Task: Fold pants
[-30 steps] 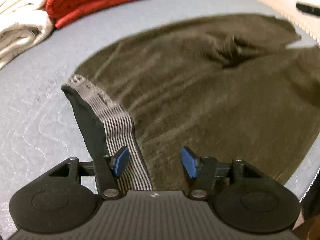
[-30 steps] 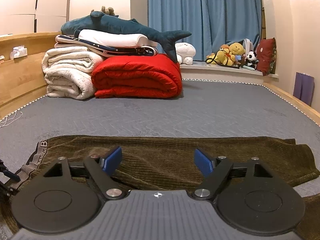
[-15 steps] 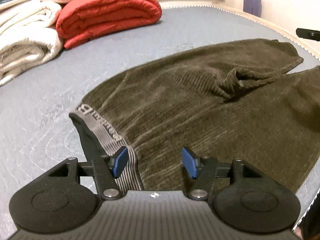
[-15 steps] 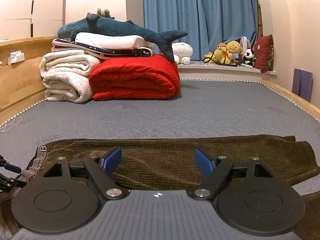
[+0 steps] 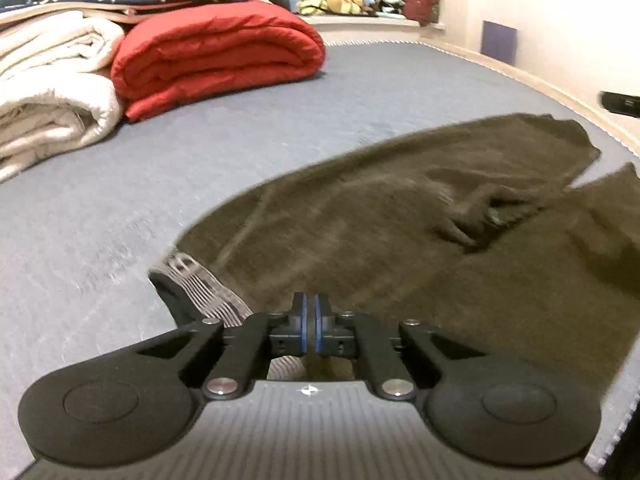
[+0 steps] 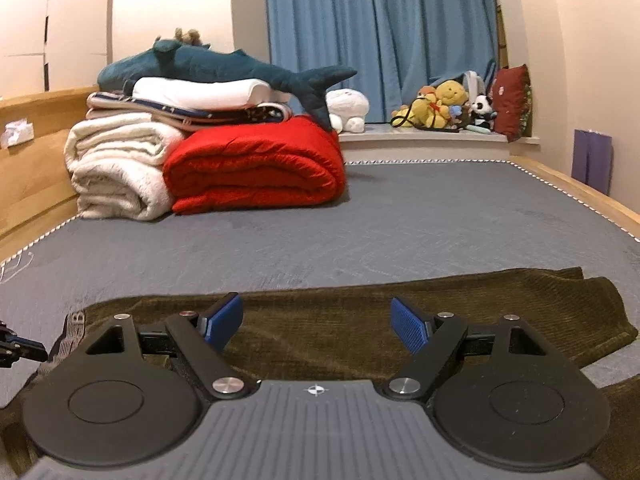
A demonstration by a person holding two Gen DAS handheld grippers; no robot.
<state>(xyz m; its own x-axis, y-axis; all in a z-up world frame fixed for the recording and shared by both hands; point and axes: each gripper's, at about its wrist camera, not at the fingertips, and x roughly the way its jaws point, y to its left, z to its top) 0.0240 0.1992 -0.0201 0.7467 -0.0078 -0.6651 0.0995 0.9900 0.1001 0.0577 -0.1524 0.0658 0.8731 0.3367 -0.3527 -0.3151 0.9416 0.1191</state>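
Dark olive corduroy pants lie spread on the grey mattress, with a grey striped waistband at their left end. My left gripper is shut at the waistband edge, its blue pads pressed together; the cloth between them is hidden. In the right wrist view the pants lie just below my right gripper, which is open above them and holds nothing. The waistband and the tip of the left gripper show at the far left.
A folded red quilt, white blankets and a plush shark are stacked at the back left. Stuffed toys sit on the window ledge. The wooden bed frame runs along the right.
My left gripper has closed from open at the waistband edge and its view has tilted up. My right gripper has stayed open over the pants.
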